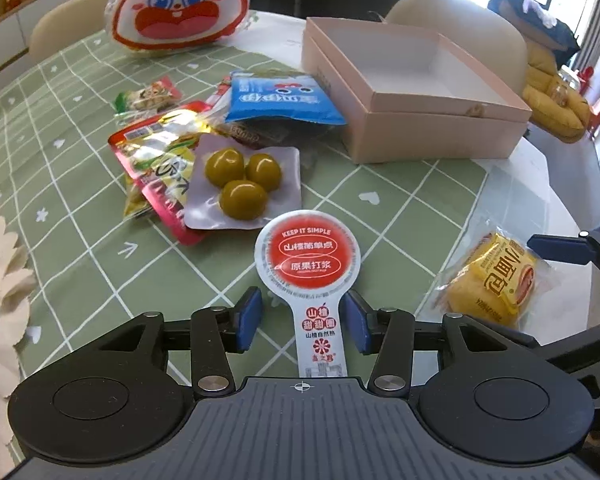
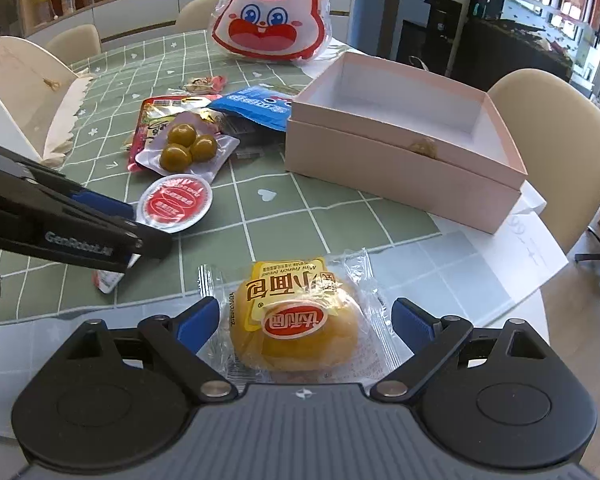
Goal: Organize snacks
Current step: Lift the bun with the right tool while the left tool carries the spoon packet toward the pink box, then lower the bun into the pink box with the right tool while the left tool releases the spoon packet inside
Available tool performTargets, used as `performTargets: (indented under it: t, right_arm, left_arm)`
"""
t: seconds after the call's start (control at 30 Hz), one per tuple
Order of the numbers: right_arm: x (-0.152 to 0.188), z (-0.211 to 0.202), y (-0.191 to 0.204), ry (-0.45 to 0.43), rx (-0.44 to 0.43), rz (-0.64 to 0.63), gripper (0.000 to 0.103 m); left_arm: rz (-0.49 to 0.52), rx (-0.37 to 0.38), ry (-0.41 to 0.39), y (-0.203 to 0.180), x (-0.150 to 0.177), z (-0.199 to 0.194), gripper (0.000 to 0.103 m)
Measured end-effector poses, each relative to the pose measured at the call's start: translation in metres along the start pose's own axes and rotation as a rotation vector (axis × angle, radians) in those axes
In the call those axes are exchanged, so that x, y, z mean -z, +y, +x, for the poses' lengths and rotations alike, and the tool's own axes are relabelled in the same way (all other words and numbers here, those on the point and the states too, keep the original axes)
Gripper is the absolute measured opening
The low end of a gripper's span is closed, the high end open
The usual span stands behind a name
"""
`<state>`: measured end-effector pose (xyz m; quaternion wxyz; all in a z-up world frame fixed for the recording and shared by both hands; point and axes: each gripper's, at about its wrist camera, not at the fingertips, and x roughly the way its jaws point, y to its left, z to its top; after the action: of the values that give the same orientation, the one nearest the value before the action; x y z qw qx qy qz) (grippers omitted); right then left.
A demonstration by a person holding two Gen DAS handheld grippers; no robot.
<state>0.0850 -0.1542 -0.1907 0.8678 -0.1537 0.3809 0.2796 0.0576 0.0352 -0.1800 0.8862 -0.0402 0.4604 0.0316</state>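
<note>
Hawthorn cup [image 1: 306, 258], lidded "KEEP IT SIMPLE", is flanked untouched by the parted left gripper [image 1: 302, 320]; "Mini French bread" [image 2: 296, 326] is straddled by the spread right gripper [image 2: 304, 326]; green checked tablecloth [image 1: 400, 216], pink box [image 1: 416, 96] behind.

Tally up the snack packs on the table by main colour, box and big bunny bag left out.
Red: 3, the round hawthorn pack, the red foil pouch, the small wrapper
Blue: 1, the blue pouch
Yellow: 1, the bread pack
Clear: 1, the green plum pack
Total: 6
</note>
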Motion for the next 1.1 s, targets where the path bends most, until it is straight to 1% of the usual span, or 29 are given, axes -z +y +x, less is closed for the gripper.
performTargets:
  t: [0.07, 0.1, 0.13, 0.2, 0.23, 0.3, 0.4, 0.47, 0.53, 0.6, 0.67, 0.73, 0.77, 0.83, 0.87, 0.9, 0.97, 1.0, 1.1]
  right_arm:
    - [0.000, -0.001, -0.001, 0.003, -0.030, -0.004, 0.084]
    - [0.000, -0.003, -0.001, 0.004, -0.040, -0.003, 0.080]
    - [-0.001, -0.006, -0.002, 0.003, -0.050, -0.008, 0.077]
    - [-0.001, -0.013, -0.004, -0.007, -0.068, -0.022, 0.071]
    - [-0.002, -0.018, -0.006, -0.016, -0.073, -0.025, 0.070]
    - [-0.006, -0.029, -0.012, -0.037, -0.087, -0.024, 0.069]
    - [-0.015, -0.050, -0.025, -0.083, -0.102, -0.019, 0.069]
    - [-0.027, -0.068, -0.036, -0.134, -0.094, -0.031, 0.069]
    - [-0.047, -0.089, -0.049, -0.204, -0.063, -0.048, 0.069]
    - [-0.073, -0.106, -0.063, -0.270, -0.018, -0.054, 0.069]
    - [-0.108, -0.116, -0.080, -0.318, 0.042, -0.038, 0.069]
    - [-0.138, -0.113, -0.100, -0.331, 0.072, 0.008, 0.069]
    - [-0.151, -0.108, -0.111, -0.330, 0.075, 0.036, 0.069]
    - [-0.168, -0.092, -0.130, -0.317, 0.095, 0.097, 0.069]
    - [-0.174, -0.080, -0.139, -0.300, 0.104, 0.134, 0.069]
    - [-0.177, -0.069, -0.148, -0.285, 0.104, 0.171, 0.069]
    - [-0.179, -0.048, -0.160, -0.258, 0.084, 0.227, 0.069]
    - [-0.178, -0.039, -0.164, -0.242, 0.078, 0.249, 0.069]
    - [-0.174, -0.014, -0.169, -0.209, 0.065, 0.286, 0.069]
  left_arm:
    - [0.000, -0.033, -0.024, -0.004, 0.005, -0.001, 0.040]
    - [0.017, -0.053, -0.032, -0.007, 0.006, -0.002, 0.029]
    - [0.024, -0.046, -0.034, -0.008, 0.007, -0.003, 0.028]
    - [0.006, 0.007, -0.043, -0.007, 0.012, -0.009, 0.028]
    - [0.004, 0.022, -0.052, -0.008, 0.015, -0.012, 0.028]
    - [0.016, 0.027, -0.078, -0.013, 0.020, -0.020, 0.028]
    - [0.006, 0.064, -0.128, -0.018, 0.015, -0.041, 0.028]
    - [-0.004, 0.104, -0.186, -0.020, -0.002, -0.059, 0.028]
    - [0.004, 0.147, -0.274, -0.023, -0.029, -0.079, 0.028]
    - [0.025, 0.195, -0.354, -0.028, -0.065, -0.096, 0.028]
    - [0.008, 0.245, -0.397, -0.030, -0.107, -0.101, 0.028]
    - [-0.005, 0.307, -0.372, -0.033, -0.147, -0.092, 0.028]
    - [-0.004, 0.321, -0.363, -0.036, -0.164, -0.082, 0.028]
    - [0.001, 0.302, -0.347, -0.046, -0.187, -0.057, 0.028]
    - [-0.002, 0.289, -0.321, -0.051, -0.195, -0.040, 0.028]
    - [-0.013, 0.284, -0.283, -0.054, -0.200, -0.024, 0.029]
    - [-0.033, 0.283, -0.171, -0.060, -0.206, 0.010, 0.029]
    - [-0.041, 0.282, -0.143, -0.060, -0.205, 0.022, 0.028]
    - [-0.036, 0.251, -0.130, -0.061, -0.199, 0.038, 0.028]
